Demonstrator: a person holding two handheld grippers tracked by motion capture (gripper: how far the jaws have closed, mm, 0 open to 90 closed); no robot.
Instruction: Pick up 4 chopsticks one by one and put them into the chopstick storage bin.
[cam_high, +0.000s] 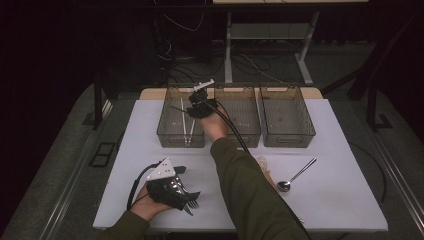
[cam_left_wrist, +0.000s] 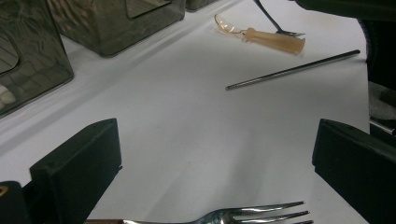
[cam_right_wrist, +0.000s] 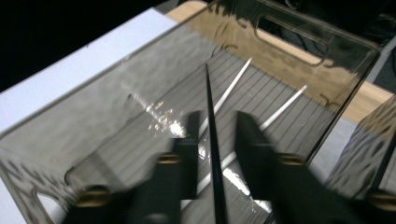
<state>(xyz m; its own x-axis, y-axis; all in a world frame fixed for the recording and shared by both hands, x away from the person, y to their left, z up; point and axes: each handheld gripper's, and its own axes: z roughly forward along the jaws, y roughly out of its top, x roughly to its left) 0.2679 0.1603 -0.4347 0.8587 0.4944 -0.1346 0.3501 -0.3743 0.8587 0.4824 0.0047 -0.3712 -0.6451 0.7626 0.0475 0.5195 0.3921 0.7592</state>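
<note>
White table, grey carpeted floor

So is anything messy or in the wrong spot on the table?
Nothing is spilled or broken. Some cutlery lies loose on the white table rather than in the bins: a spoon, a fork between the left gripper's open jaws, and a thin metal rod. The right gripper holds a dark stick over the left bin.

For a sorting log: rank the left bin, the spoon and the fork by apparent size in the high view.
1. Left bin, clearly largest.
2. Spoon.
3. Fork, partly hidden by the left gripper, so its rank below the spoon is unsure.
</note>
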